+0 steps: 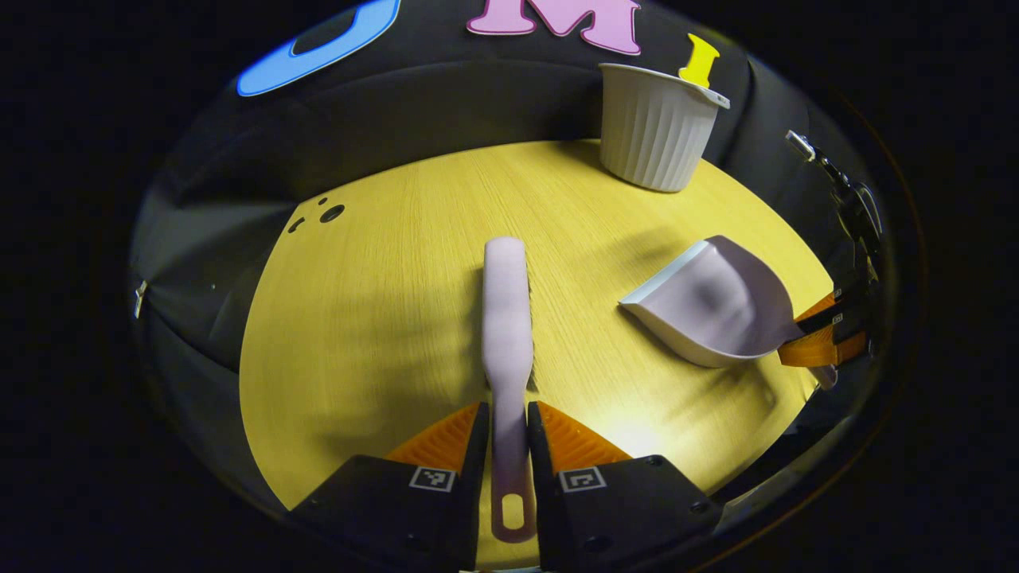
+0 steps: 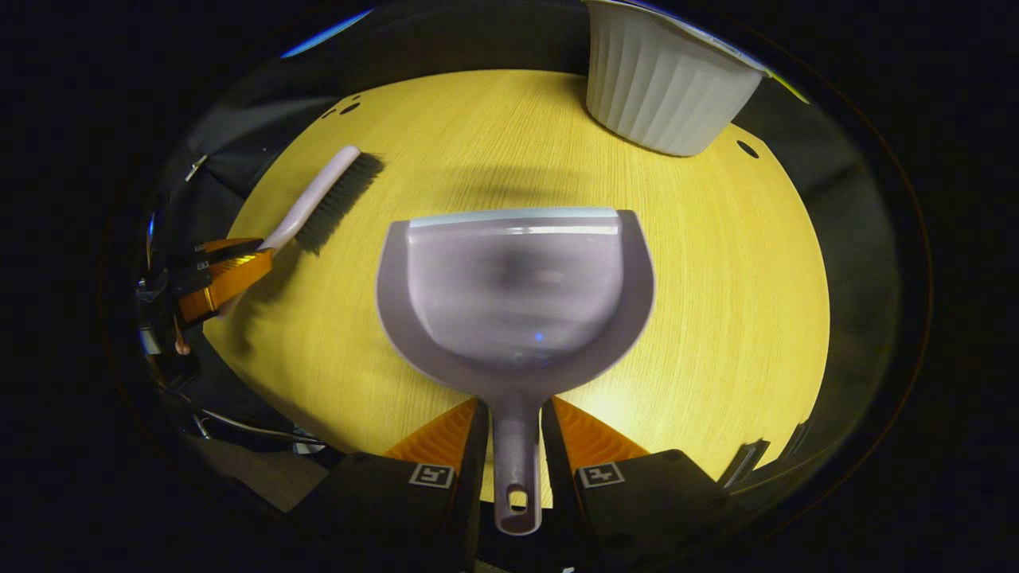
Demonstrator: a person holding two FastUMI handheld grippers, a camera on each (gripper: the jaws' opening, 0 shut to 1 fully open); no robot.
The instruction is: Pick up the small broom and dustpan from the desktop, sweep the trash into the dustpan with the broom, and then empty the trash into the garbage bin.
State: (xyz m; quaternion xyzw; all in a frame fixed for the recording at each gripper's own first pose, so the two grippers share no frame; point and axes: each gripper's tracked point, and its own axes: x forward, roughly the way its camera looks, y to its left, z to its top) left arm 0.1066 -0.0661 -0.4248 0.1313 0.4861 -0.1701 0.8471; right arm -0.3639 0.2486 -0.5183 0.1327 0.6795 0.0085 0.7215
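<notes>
With both tools already in hand, we judge the pick-up step done and the sweeping step about to begin. In the left gripper view our left gripper (image 1: 507, 434) is clamped on the handle of the small broom (image 1: 506, 318), which points away from us over the yellow counter (image 1: 382, 318). In the right gripper view our right gripper (image 2: 516, 430) is closed on the handle of the dustpan (image 2: 516, 294), whose open lip faces the far side, the pan held about level over the middle of the counter. The white ribbed garbage bin (image 2: 661, 87) stands at the far right of the counter, well apart from both tools. In the right gripper view the broom sits off to the left, bristles turned toward the pan. We cannot make out any trash on the counter or in the pan; small dark spots at the far edge look like holes in the top. Next, we think the pan's lip must sit flat on the counter and the broom must draw toward it.
</notes>
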